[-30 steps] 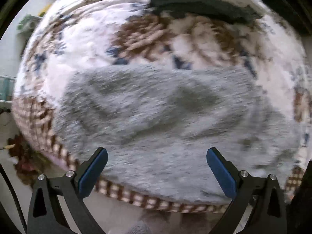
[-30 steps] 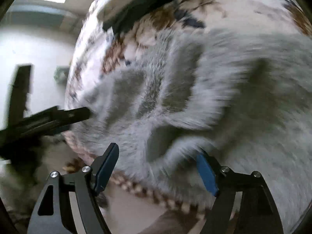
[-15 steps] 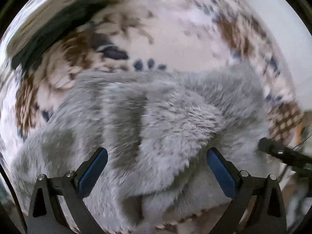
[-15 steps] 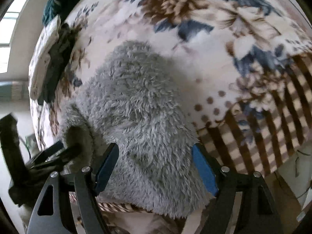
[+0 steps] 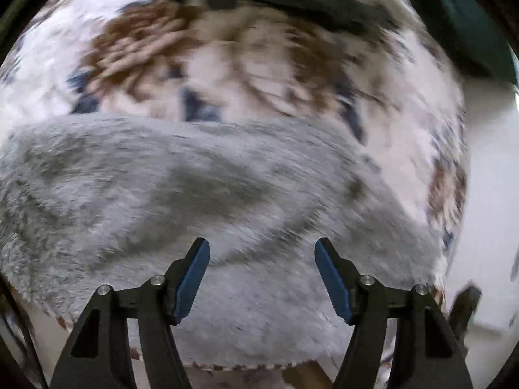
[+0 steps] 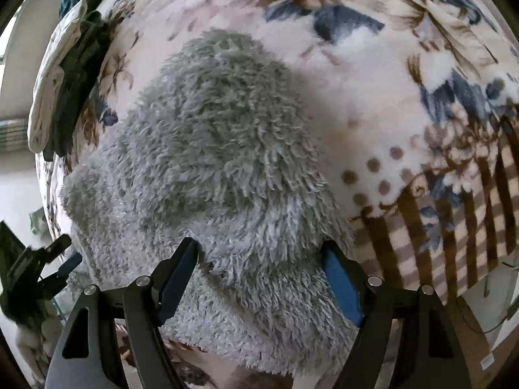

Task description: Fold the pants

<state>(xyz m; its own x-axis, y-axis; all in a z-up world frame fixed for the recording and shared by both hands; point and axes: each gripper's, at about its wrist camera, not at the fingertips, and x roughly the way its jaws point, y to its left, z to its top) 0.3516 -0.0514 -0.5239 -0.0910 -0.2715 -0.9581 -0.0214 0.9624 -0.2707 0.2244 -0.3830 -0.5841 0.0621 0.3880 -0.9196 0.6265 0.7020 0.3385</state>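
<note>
Narrower than a second ago, the left gripper point(image 5: 262, 275) has just been closing, its blue pads apart above shaggy grey fleece pants point(image 5: 201, 201) with nothing pinched. Meanwhile the right gripper point(image 6: 259, 269) has swung over the bunched end of the pants point(image 6: 220, 168), jaws spread around the pile. Both hover over a plush floral blanket point(image 6: 373, 103) where the pants lie.

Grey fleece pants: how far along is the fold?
Done: the grey fleece pants lie bunched on the floral blanket, apparently doubled over. In hand: the right claw straddles a raised fold of fleece; the left claw has been closing above the pants, nothing pinched. Left: grip, fold again, flatten.
</note>
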